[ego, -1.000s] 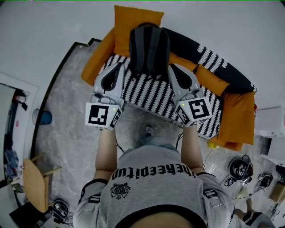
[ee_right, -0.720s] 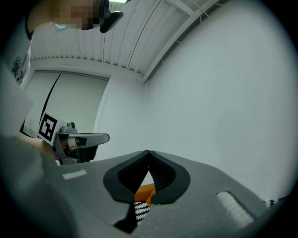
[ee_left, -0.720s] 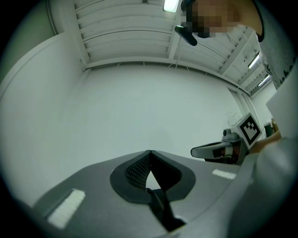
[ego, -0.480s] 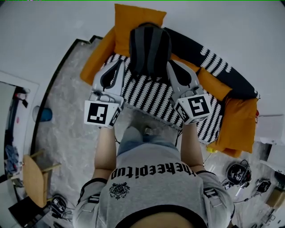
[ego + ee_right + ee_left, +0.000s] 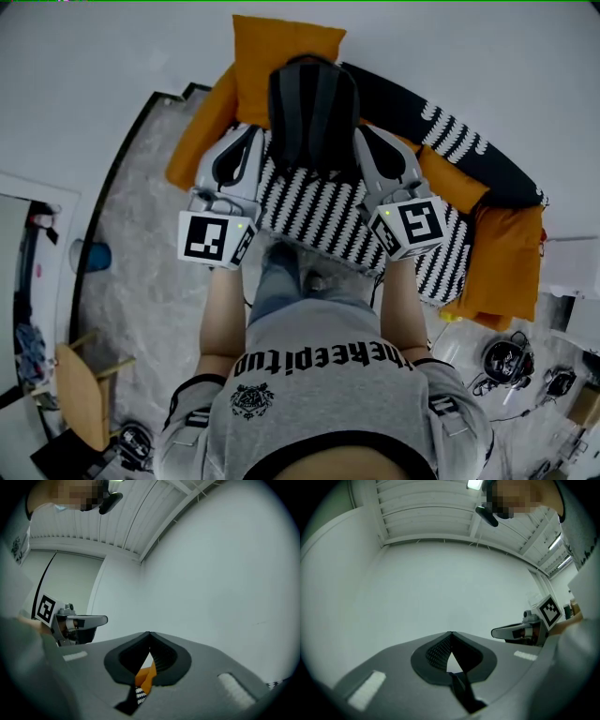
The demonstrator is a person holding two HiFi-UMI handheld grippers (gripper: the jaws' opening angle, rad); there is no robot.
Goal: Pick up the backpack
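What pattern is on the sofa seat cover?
Black-and-white stripes on the seat cover; the head view shows it best.

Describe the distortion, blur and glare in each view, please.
Head view: strong fisheye, the sofa curves around the sharp backpack. Left gripper view: dark round vignette, a ceiling lamp glares at the top, the left gripper looks soft. Right gripper view: same vignette, right gripper also soft.

My head camera looks steeply down from above the shoulders onto the left claw, the right claw and the sofa. Each claw camera rides close behind its own jaws, facing roughly level at the white wall; each catches the other claw at its edge.
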